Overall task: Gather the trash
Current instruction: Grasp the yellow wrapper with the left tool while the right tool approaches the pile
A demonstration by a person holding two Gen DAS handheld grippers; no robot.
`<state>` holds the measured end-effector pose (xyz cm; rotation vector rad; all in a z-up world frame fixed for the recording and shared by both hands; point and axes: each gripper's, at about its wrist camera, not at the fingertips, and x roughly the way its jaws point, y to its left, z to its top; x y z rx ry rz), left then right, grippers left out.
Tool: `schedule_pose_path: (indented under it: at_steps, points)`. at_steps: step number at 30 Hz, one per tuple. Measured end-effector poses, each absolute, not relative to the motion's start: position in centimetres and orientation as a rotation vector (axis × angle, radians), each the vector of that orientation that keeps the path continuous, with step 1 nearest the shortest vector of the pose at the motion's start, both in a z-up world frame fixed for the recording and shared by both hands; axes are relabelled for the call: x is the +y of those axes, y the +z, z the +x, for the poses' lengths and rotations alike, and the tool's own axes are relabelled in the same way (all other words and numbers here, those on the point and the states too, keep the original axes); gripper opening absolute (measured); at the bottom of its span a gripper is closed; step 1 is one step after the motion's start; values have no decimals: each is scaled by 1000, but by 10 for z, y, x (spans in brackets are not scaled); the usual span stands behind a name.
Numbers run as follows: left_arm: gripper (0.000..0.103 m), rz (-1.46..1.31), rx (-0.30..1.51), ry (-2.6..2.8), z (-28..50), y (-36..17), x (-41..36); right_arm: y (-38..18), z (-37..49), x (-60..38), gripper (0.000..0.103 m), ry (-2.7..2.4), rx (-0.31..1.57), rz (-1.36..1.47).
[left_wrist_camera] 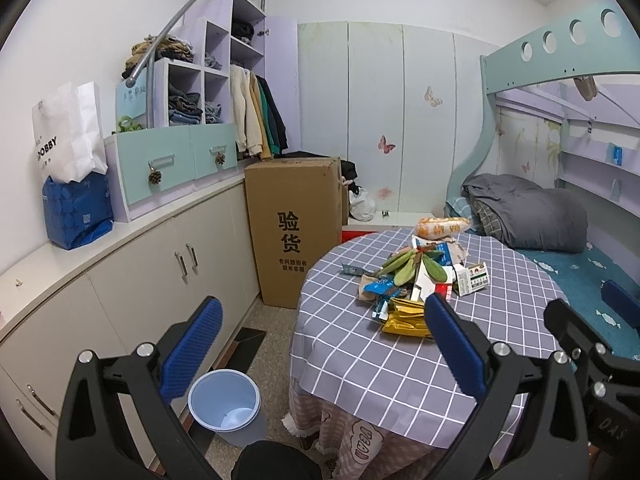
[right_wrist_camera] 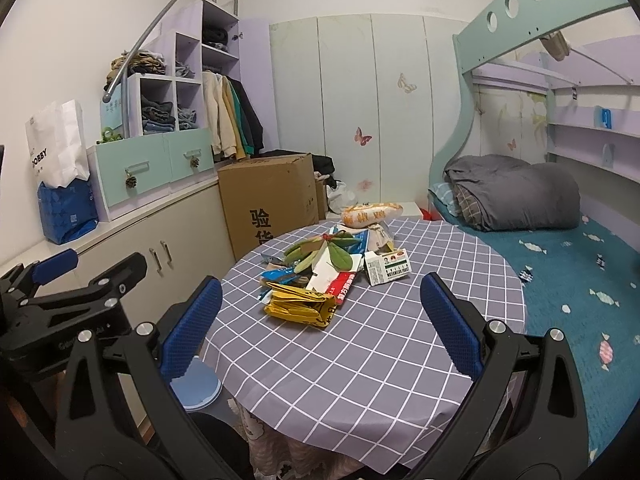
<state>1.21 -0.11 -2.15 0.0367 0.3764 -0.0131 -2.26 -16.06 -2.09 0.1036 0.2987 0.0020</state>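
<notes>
Yellow foil shows first: a crumpled yellow packet (right_wrist_camera: 300, 306) lies at the near edge of the trash pile (right_wrist_camera: 332, 268) in the middle of the round table (right_wrist_camera: 360, 360), on a checked grey cloth. Behind it sit a small white carton (right_wrist_camera: 387, 267), blue wrappers, red-and-white paper and some green leaves (right_wrist_camera: 320, 254). All of it looks light, thin and crushable; the foil is probably slick, so a pinch across a folded edge should hold better than a flat face. The carton is stiffer and could be taken across its narrow sides.

The left gripper (left_wrist_camera: 320, 348) and the right gripper (right_wrist_camera: 320, 326) both hang with fingers spread wide and nothing between them, short of the pile.

The blue bin (left_wrist_camera: 224, 404) stands on the floor just beside the table's left edge, open-topped, with the cabinets (left_wrist_camera: 120, 300) near. Bare cloth around the pile leaves room to approach; the table rim drops straight toward the bin.
</notes>
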Motion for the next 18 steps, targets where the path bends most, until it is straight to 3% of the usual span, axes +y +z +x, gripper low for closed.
schedule_pose_path:
  at_steps: [8,18]
  points:
    - [99,59,423,28,39,-45,-1,-41,10,-174,97,34,368,163]
    - [99,13,673,-69,106,-99,-6,-91,63,-200,97,-5,532,214]
